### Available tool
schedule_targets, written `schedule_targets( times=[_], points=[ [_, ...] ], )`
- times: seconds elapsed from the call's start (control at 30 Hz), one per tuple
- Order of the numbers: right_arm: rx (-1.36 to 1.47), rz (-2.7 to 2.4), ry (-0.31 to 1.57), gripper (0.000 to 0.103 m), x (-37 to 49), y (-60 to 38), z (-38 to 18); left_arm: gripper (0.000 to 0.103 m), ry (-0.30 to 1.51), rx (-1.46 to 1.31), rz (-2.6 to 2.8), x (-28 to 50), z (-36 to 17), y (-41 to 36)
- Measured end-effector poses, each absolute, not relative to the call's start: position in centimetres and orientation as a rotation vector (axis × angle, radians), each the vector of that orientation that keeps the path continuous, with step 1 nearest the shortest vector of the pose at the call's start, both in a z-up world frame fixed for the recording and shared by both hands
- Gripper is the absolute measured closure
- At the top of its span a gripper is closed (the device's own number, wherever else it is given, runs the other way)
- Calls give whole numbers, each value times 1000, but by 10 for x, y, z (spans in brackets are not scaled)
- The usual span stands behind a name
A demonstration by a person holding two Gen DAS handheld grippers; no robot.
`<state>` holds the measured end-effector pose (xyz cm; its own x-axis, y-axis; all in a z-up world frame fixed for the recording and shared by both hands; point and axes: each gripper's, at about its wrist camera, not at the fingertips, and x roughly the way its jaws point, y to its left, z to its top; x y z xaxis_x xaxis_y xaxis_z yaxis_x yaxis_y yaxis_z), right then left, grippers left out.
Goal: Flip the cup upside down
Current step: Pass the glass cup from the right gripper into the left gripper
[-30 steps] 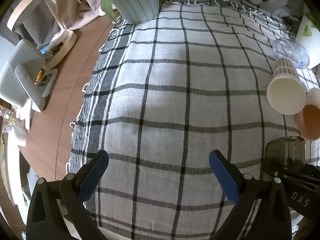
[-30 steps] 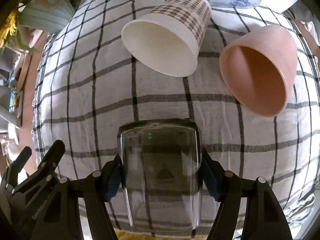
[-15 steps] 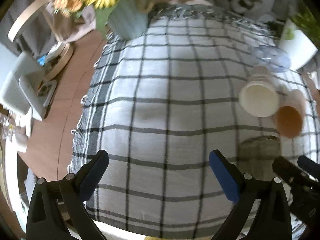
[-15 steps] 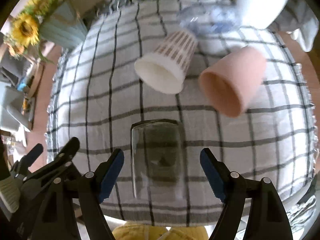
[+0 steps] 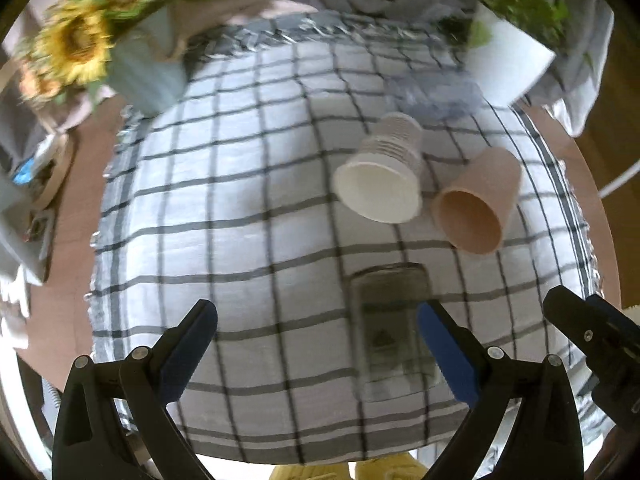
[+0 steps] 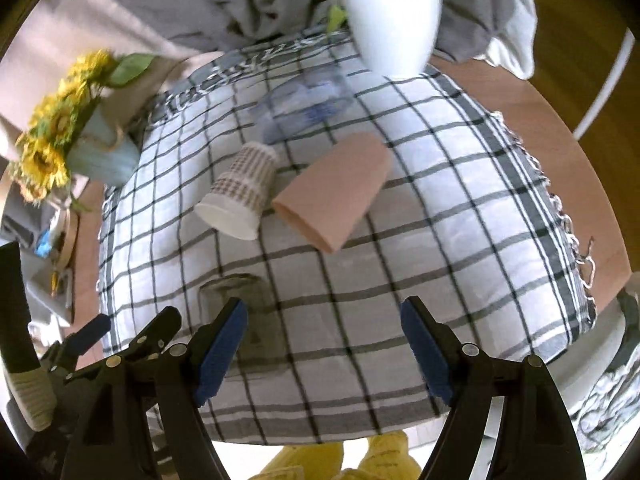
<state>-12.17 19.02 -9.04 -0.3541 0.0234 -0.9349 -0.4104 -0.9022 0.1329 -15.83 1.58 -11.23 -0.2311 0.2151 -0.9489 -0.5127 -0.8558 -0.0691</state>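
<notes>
A clear smoky glass cup (image 5: 390,328) stands on the checked cloth (image 5: 248,208) near the front edge; whether it is upside down I cannot tell. It also shows in the right wrist view (image 6: 244,320), partly behind a finger. My left gripper (image 5: 318,354) is open and empty, pulled back, with its right finger beside the glass. My right gripper (image 6: 324,348) is open and empty, off to the right of the glass and raised above the cloth.
A white patterned paper cup (image 5: 382,176) and a pink cup (image 5: 476,204) lie on their sides behind the glass. A clear plastic cup (image 6: 304,104) lies further back. A white plant pot (image 6: 394,28) and a sunflower vase (image 5: 140,68) stand at the far edge.
My right gripper opened, let go of the glass cup and drew back up and to the right. My left gripper pulled back and swung right, so the cups came into its view.
</notes>
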Motion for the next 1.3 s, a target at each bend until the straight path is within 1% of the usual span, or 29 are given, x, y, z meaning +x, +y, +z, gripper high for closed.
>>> schedule_targets(
  times=[0.07,0.1,0.27,0.4,0.53,0.8,0.87,1.1,1.3],
  points=[
    [-1580,2312,540,24,-117,200,-90,2,333,-1618,2051,-163,-119,27],
    [-1572,2301,562,24,-116,205,-91,4,337,-1637,2019,-166,-123,32],
    [-1559,2282,627,24,-114,220,-96,5,336,-1707,1963,-177,-136,54],
    [-1565,2266,670,24,-114,228,-101,10,375,-1743,1922,-180,-146,67],
    [-1577,2245,690,24,-114,236,-108,12,395,-1788,1896,-181,-159,75],
    [-1600,2205,707,24,-113,247,-120,34,422,-1852,1872,-183,-181,83],
    [-1606,2198,706,24,-113,248,-122,36,410,-1861,1865,-183,-184,83],
    [-1617,2223,691,24,-111,245,-119,37,402,-1822,1902,-170,-172,72],
    [-1607,2272,675,24,-108,241,-107,37,386,-1728,1975,-159,-143,62]
  ],
)
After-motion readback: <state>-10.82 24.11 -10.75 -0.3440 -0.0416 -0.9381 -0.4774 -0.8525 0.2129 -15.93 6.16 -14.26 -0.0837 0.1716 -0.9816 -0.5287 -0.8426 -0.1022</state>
